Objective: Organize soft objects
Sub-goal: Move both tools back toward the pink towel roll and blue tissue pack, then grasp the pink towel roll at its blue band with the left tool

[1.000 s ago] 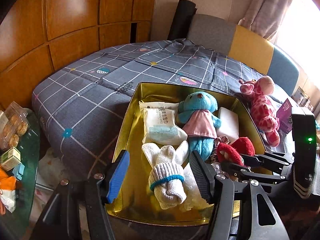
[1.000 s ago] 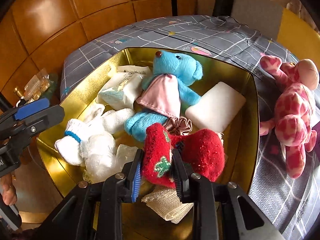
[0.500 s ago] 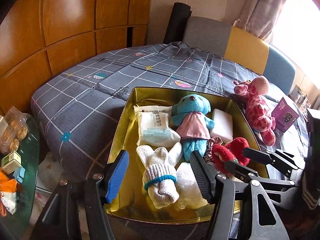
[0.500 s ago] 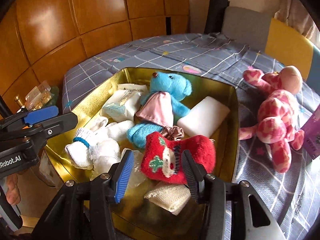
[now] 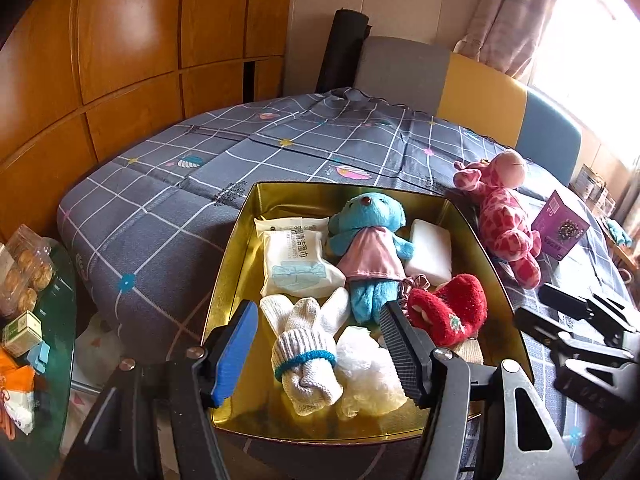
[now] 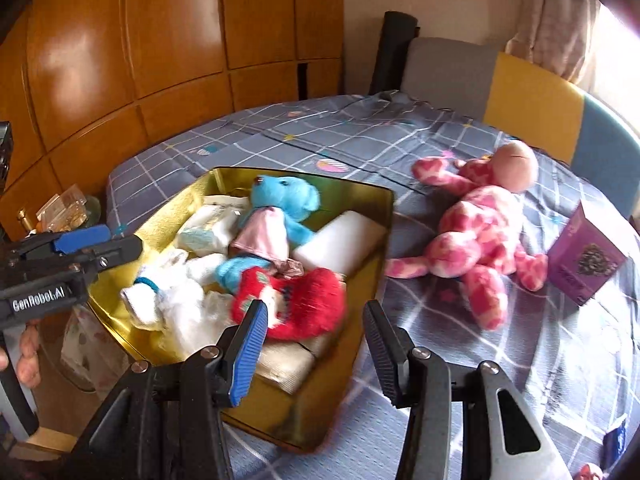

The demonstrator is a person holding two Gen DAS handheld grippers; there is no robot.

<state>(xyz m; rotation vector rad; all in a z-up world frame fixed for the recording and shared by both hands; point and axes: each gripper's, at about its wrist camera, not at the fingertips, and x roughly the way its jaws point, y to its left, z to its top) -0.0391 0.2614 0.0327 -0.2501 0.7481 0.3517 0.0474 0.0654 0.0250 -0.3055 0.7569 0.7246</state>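
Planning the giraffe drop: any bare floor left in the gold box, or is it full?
Gold box has bare floor along its left wall, beside the wipes pack and glove, and behind the blue bear. The right near corner is crowded: red stocking, sponge, plastic wad. The bedspread left of the box is open.

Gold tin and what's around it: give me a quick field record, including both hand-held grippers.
container: gold tin on checked cloth
in tin: blue bear, red sock, white gloves, wipes pack, white block
outside tin: pink giraffe, purple box
left hand-held gripper: open, empty, over gloves
right hand-held gripper: open, empty, at tin's near edge
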